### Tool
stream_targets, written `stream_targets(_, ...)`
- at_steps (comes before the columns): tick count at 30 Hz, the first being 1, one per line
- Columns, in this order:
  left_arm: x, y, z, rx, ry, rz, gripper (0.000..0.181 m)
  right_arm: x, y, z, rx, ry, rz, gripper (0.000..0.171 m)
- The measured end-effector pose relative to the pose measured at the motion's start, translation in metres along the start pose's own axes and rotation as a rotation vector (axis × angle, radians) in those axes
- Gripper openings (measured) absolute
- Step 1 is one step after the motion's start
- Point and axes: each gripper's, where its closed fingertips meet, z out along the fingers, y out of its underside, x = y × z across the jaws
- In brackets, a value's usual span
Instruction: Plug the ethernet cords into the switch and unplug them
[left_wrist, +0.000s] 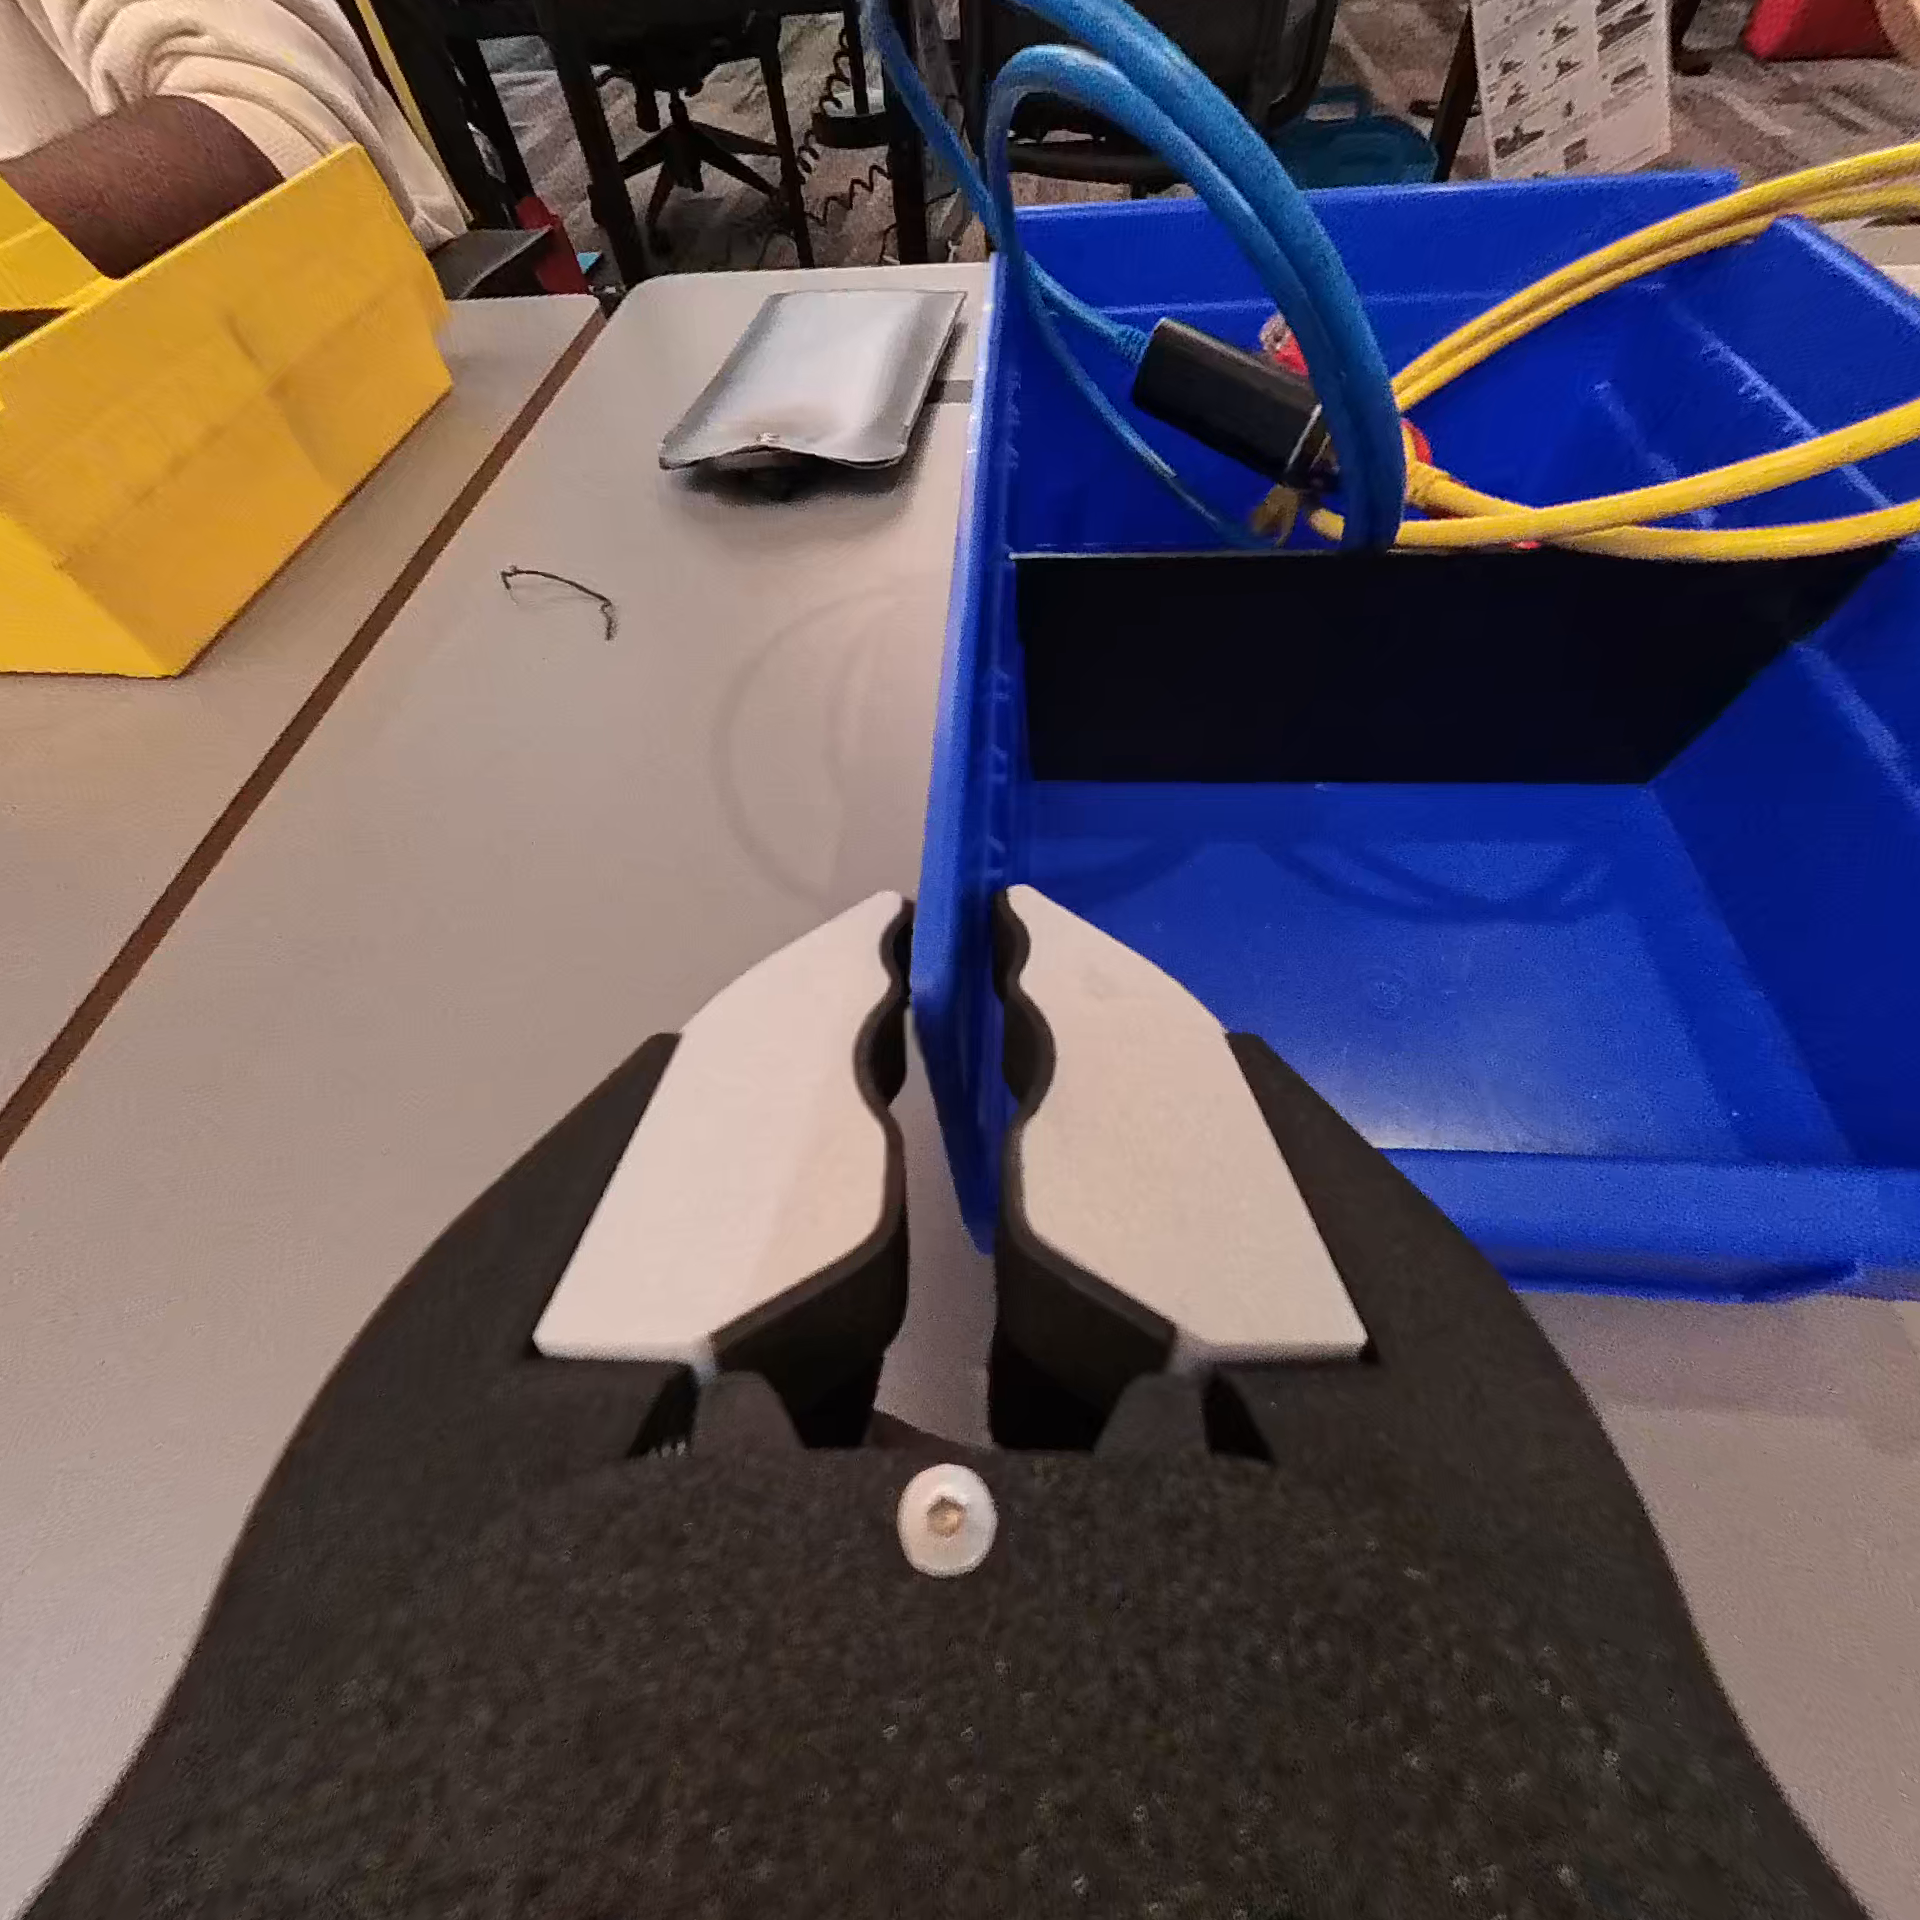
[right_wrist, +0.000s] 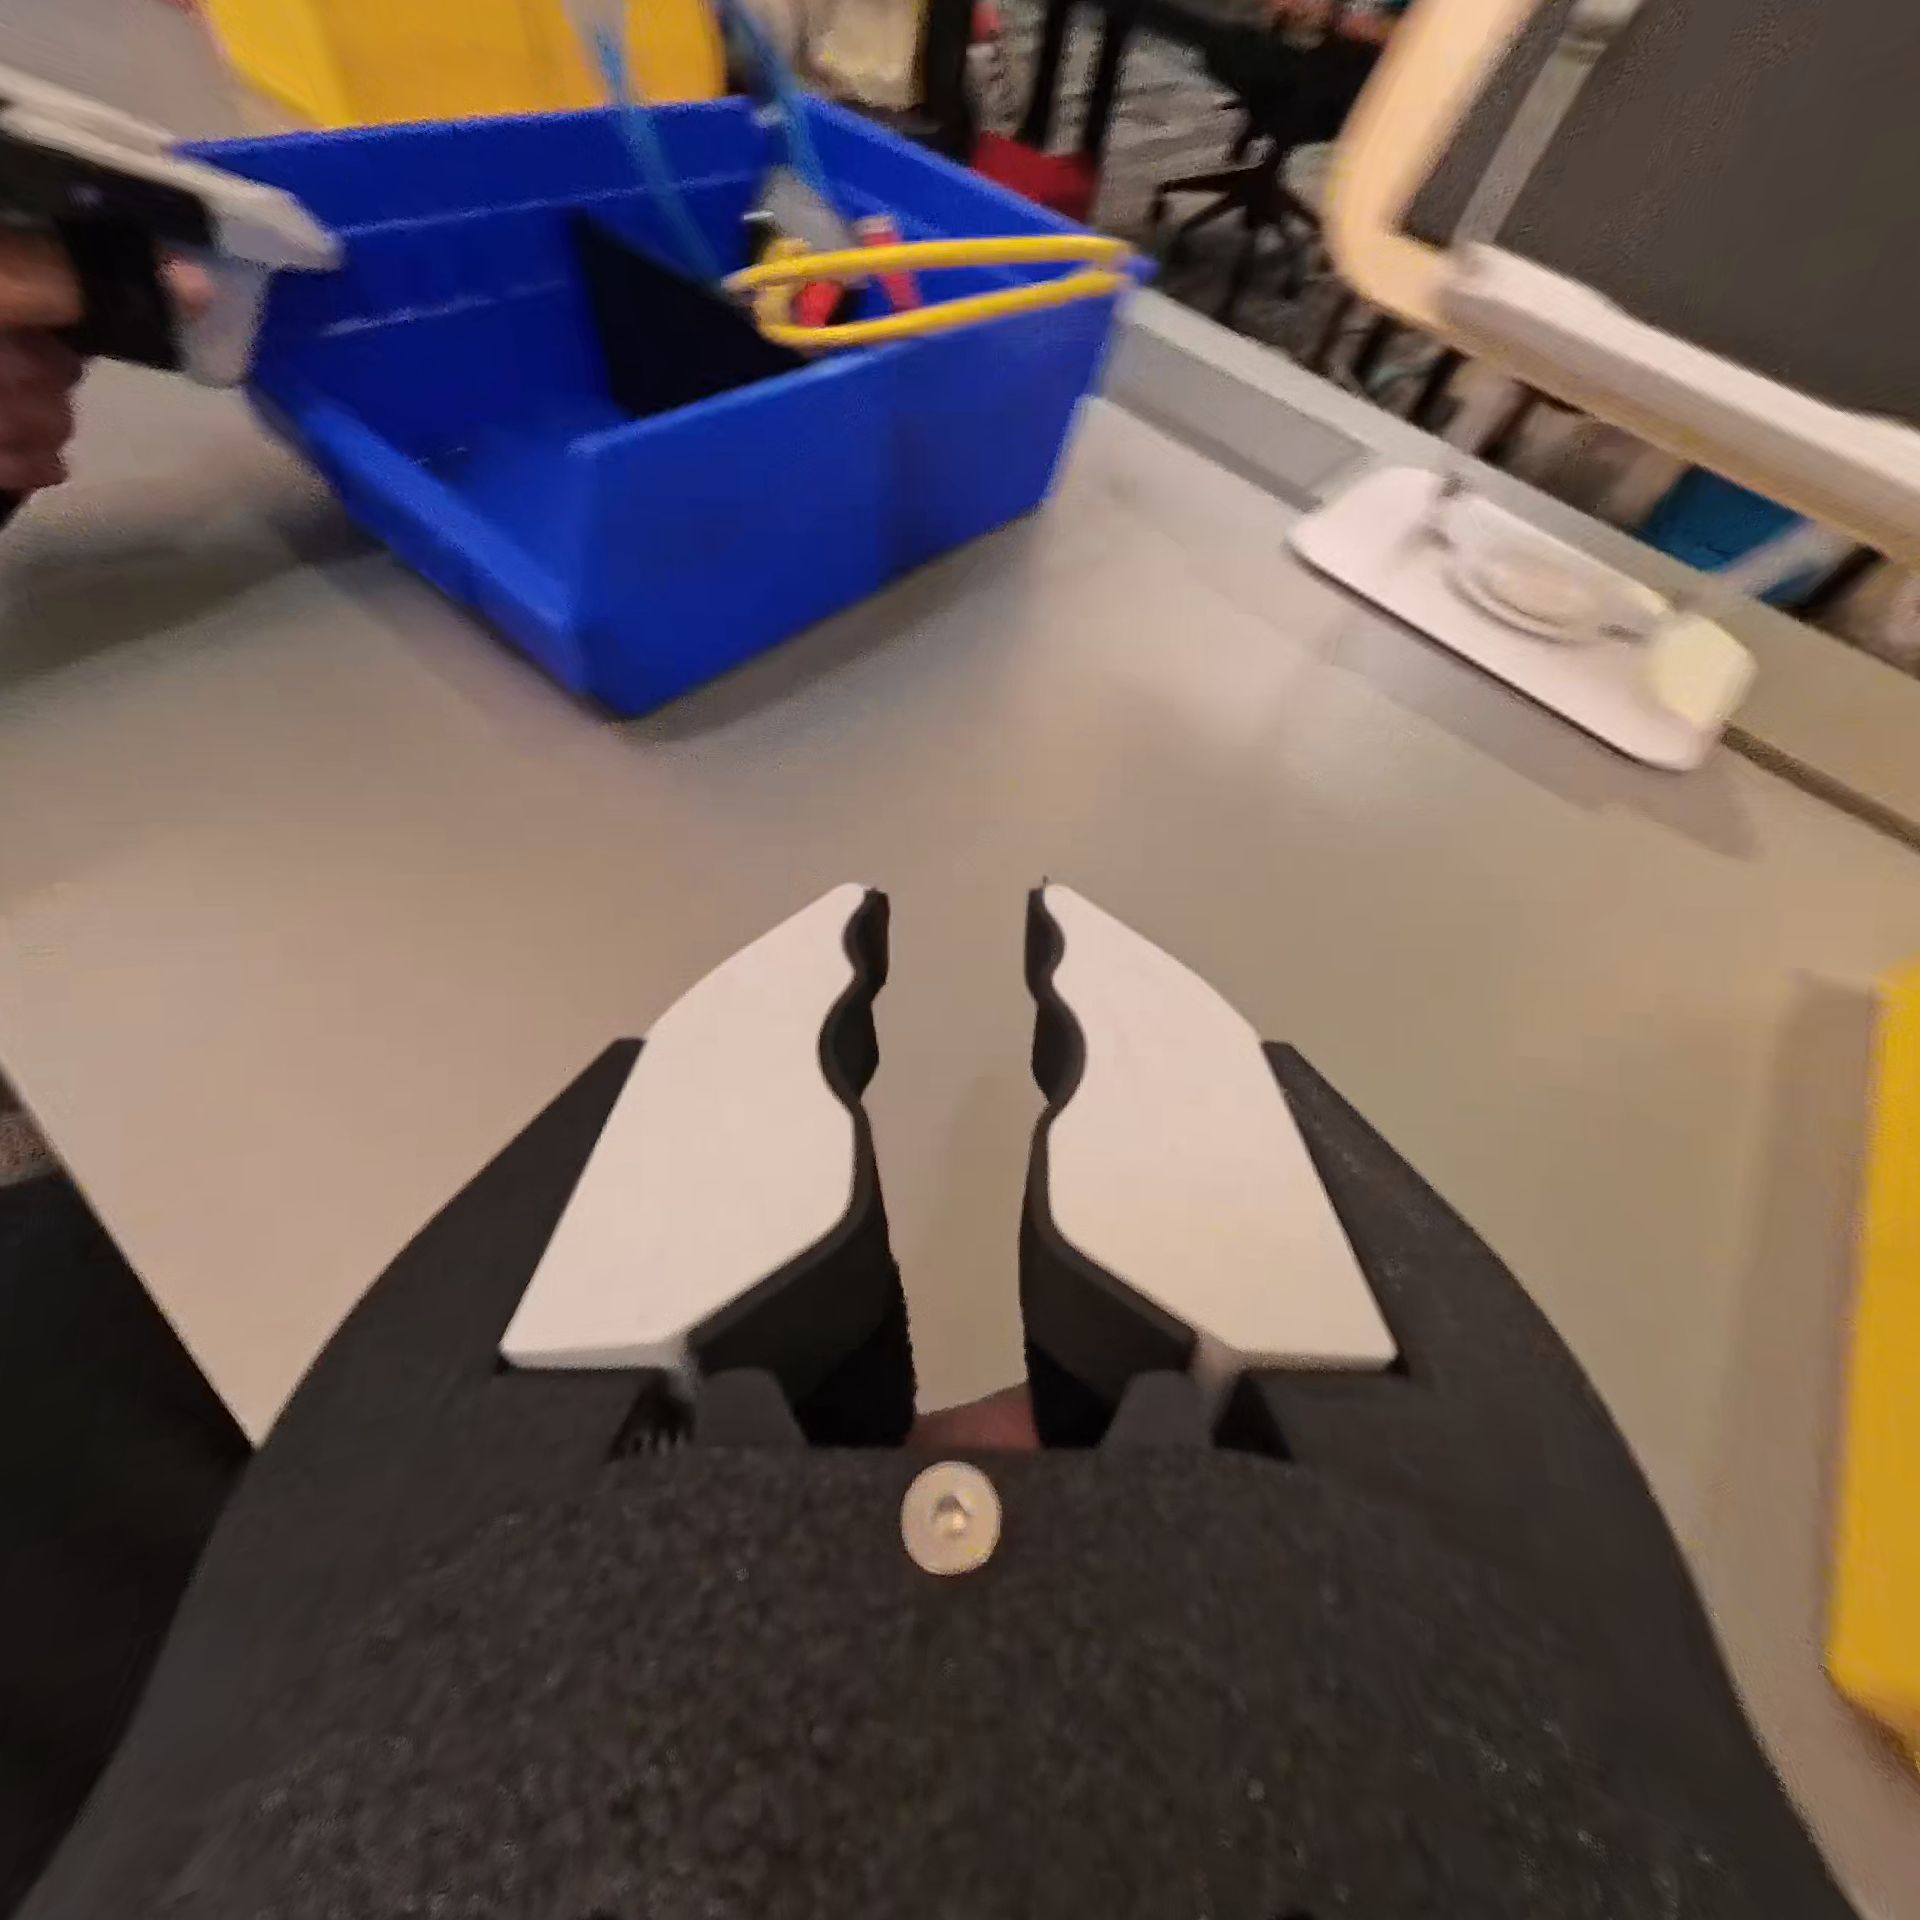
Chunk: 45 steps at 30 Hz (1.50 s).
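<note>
A blue bin (left_wrist: 1455, 987) stands on the grey table (left_wrist: 468, 935), split by a black divider (left_wrist: 1351, 665). In its far compartment lies a small black switch (left_wrist: 1226, 405) with blue cords (left_wrist: 1299, 260), yellow cords (left_wrist: 1662, 499) and a red cord (left_wrist: 1294, 353) around it; which are plugged in I cannot tell. My left gripper (left_wrist: 954, 902) is shut on the bin's left wall, one finger inside and one outside. In the blurred right wrist view, my right gripper (right_wrist: 956, 899) is slightly open and empty over bare table, well short of the bin (right_wrist: 727, 499). The left gripper (right_wrist: 239, 239) shows there at the bin's corner.
A yellow bin (left_wrist: 208, 416) with a person's arm (left_wrist: 135, 177) in it stands far left. A grey pouch (left_wrist: 821, 384) and a bit of black wire (left_wrist: 561, 597) lie beside the blue bin. A white stand base (right_wrist: 1507, 623) is at right, a yellow object (right_wrist: 1881, 1351) near right. My left tips are roughly 15 centimetres from the small black switch (left_wrist: 1226, 405).
</note>
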Motion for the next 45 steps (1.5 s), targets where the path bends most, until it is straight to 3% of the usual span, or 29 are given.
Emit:
stream_targets(5, -0.006, 0.0, -0.008, -0.014, -0.036, -0.029, 0.023, 0.134, 0.047, -0.092, 0.14, 0.223, 0.252, 0.037)
stream_targets(9, -0.008, -0.016, -0.04, 0.09, -0.097, -0.099, 0.025, 0.219, 0.094, -0.158, 0.185, 0.406, 0.364, 0.046)
stream_targets(12, -0.004, -0.022, -0.077, 0.2, -0.173, -0.298, 0.025, 0.261, 0.118, -0.181, 0.194, 0.484, 0.462, 0.046)
stream_targets(15, 0.055, -0.01, -0.087, 0.183, -0.006, -0.28, 0.023, 0.281, 0.142, -0.182, 0.138, 0.529, 0.493, 0.044)
stream_targets(21, 0.129, 0.008, -0.083, 0.072, 0.233, -0.125, 0.024, 0.286, 0.159, -0.17, 0.059, 0.527, 0.522, 0.043)
stream_targets(25, 0.134, 0.013, -0.083, 0.056, 0.235, -0.086, 0.023, 0.278, 0.142, -0.172, 0.128, 0.494, 0.546, 0.042)
stream_targets(34, 0.144, 0.018, -0.082, 0.028, 0.309, -0.048, 0.024, 0.255, 0.131, -0.162, 0.094, 0.473, 0.452, 0.038)
stream_targets(39, 0.179, 0.011, -0.091, 0.04, 0.544, 0.123, 0.026, 0.219, 0.115, -0.143, 0.087, 0.389, 0.39, 0.038)
stream_targets(40, 0.183, 0.007, -0.091, 0.019, 0.578, 0.169, 0.034, 0.208, 0.111, -0.138, 0.089, 0.358, 0.376, 0.038)
stream_targets(45, 0.168, -0.054, -0.07, -0.078, 0.628, 0.338, 0.045, 0.162, 0.093, -0.113, 0.09, 0.234, 0.282, 0.038)
